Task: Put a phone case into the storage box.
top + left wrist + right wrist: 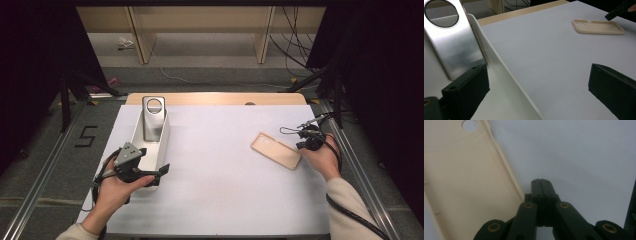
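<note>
Right hand-held gripper (541, 181) fully closed, empty, tip just beside the beige case (276, 150); left hand-held gripper (536, 87) wide open, straddling the tray (162, 145) rim; floor marking "5" (86, 136) left of tray.

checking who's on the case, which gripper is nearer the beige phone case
Right. The right gripper, jaws shut, sits just beside the beige phone case at its long edge. The left gripper is far across the table, open, straddling the wall of the white tray.
</note>
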The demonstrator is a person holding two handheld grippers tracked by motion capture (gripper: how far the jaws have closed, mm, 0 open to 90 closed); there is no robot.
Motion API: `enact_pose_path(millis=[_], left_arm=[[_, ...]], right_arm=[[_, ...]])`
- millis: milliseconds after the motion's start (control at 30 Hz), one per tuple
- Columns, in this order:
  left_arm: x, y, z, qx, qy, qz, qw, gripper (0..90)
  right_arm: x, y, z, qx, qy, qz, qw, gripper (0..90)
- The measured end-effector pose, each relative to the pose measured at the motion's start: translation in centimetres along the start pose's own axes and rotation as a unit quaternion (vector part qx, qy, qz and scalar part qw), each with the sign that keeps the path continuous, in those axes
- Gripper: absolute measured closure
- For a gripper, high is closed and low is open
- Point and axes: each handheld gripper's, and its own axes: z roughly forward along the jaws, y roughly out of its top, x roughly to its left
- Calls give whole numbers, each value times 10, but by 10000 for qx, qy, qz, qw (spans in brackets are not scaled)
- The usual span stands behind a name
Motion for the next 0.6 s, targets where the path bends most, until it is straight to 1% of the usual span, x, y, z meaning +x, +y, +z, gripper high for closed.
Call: enact_pose_path(millis=[100, 400, 500, 533, 600], left_arm=[[1, 0, 0, 1, -2, 3, 10000, 28], [0, -1, 1, 19, -4, -8, 10000, 27], [0, -1, 1, 22, -6, -11, 10000, 27], [0, -1, 0, 16, 7, -18, 10000, 28], [0, -1, 0, 10, 7, -20, 10000, 28]], right_arm=[[1, 0, 1, 47, 33, -63, 10000, 900], [3, 0, -1, 160, 136, -104, 9997, 900], [6, 0, -2, 216, 195, -142, 9995, 900], [8, -1, -3, 264, 221, -200, 9992, 900], [9, -1, -3, 276, 233, -201, 9991, 900]])
